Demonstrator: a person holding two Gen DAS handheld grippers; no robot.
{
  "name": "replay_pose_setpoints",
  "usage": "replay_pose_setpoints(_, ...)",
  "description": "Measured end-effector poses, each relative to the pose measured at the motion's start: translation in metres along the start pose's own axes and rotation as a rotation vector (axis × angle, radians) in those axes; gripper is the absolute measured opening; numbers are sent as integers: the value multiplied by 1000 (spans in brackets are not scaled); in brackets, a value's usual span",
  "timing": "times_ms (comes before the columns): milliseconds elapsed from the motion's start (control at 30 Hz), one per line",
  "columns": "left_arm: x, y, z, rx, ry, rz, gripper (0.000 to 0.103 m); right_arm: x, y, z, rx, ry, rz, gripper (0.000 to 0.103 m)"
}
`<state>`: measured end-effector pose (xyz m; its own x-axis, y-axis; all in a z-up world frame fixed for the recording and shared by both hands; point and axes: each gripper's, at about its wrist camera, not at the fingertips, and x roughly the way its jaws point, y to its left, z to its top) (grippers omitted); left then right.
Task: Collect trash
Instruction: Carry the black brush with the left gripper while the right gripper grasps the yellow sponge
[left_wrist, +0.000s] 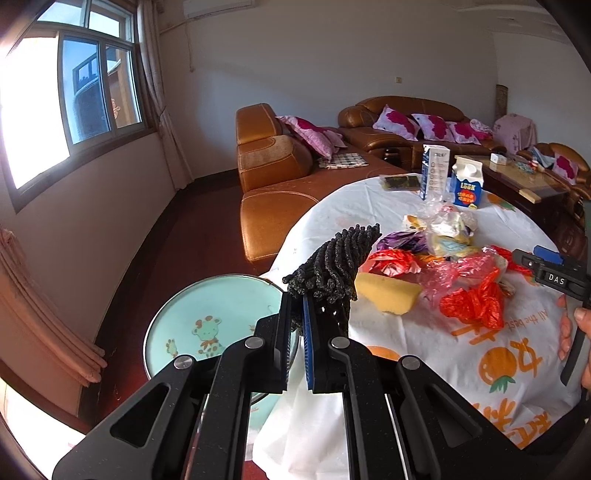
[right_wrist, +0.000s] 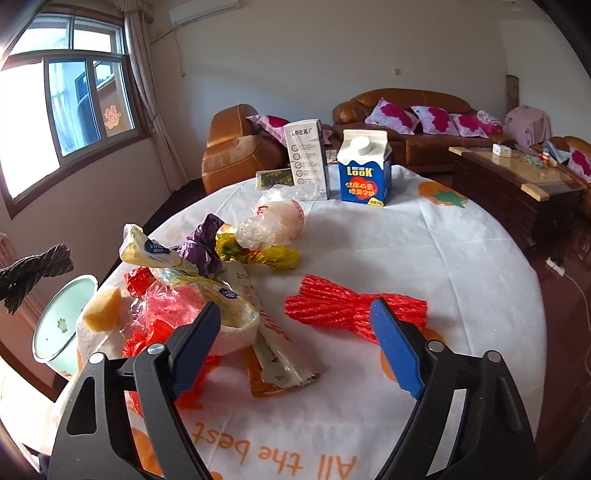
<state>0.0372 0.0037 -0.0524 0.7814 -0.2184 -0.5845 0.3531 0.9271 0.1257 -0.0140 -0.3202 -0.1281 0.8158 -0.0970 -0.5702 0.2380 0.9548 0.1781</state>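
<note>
Left gripper: fingers clamped on black foam net, held up over the counter's left edge, above the teal bin.
Right gripper: fingers spread wide, nothing between them, low over the counter.
Red foam net: flat on counter, just ahead of right fingers.
Trash pile: wrappers, plastic bags, yellow sponge, left part of counter.
Cartons: Look carton, white carton, upright at far edge.

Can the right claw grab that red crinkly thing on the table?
Probably yes. The right claw is open and empty, and the red crinkly net lies flat on the table just ahead of it, with nothing on top. The wrapper pile sits off to the side, out of the way.
</note>
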Motion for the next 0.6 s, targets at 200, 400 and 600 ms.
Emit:
replay_pose_setpoints(200,12,16,-7,-33,18,50,6,-2,17,7,-39,-17,13,77)
replay_pose_setpoints(400,22,39,-14,-73,32,123,6,-1,24,15,-40,-21,17,73)
replay_pose_setpoints(600,32,62,-24,-101,68,199,6,-12,64,23,-124,-64,103,71)
